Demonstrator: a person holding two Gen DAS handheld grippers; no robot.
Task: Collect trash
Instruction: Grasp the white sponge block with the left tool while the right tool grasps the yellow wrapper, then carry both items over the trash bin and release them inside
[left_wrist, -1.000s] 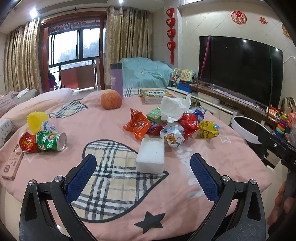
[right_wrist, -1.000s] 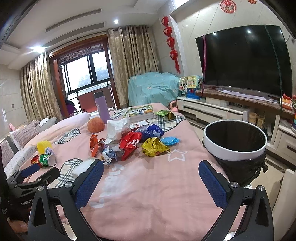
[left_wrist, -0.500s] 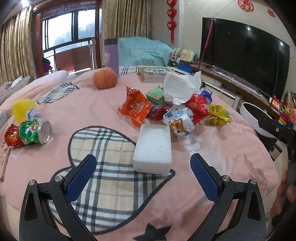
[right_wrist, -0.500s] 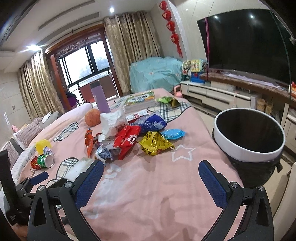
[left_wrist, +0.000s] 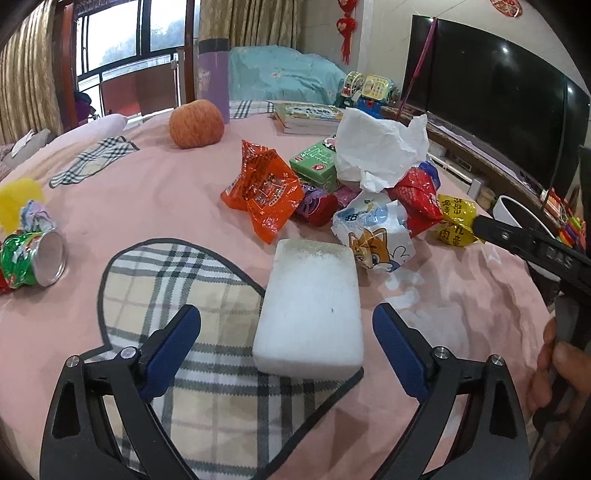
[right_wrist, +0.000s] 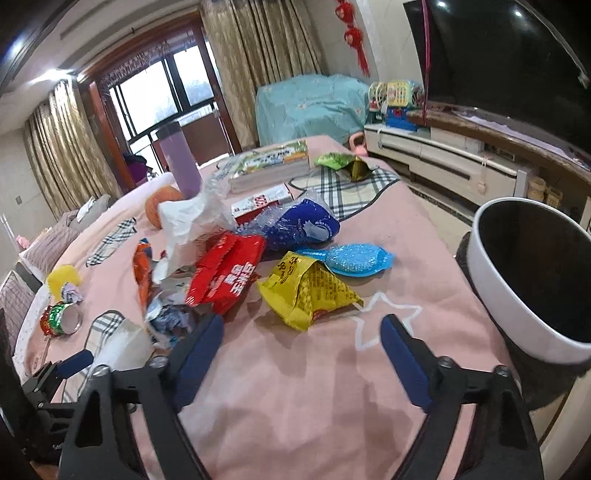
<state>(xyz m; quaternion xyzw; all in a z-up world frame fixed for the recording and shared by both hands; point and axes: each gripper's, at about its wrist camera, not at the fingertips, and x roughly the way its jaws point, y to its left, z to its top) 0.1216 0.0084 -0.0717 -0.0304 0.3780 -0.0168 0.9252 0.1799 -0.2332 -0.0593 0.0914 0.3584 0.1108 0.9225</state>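
Left gripper (left_wrist: 286, 328) jaws closing, white foam block (left_wrist: 310, 310) lying between them on the pink tablecloth (left_wrist: 166, 199), pads not yet touching it. Right gripper (right_wrist: 301, 345) jaws also closing, nothing between them; yellow snack wrapper (right_wrist: 308, 290) lies just ahead. Bin (right_wrist: 517, 306) stands beside the table, right.

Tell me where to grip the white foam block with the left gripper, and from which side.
Grip the white foam block across its two long side faces near its close end, coming from the near edge of the table. It lies flat, its long axis running away between the closing, still clear fingers of the left gripper, so probably no turn is needed.
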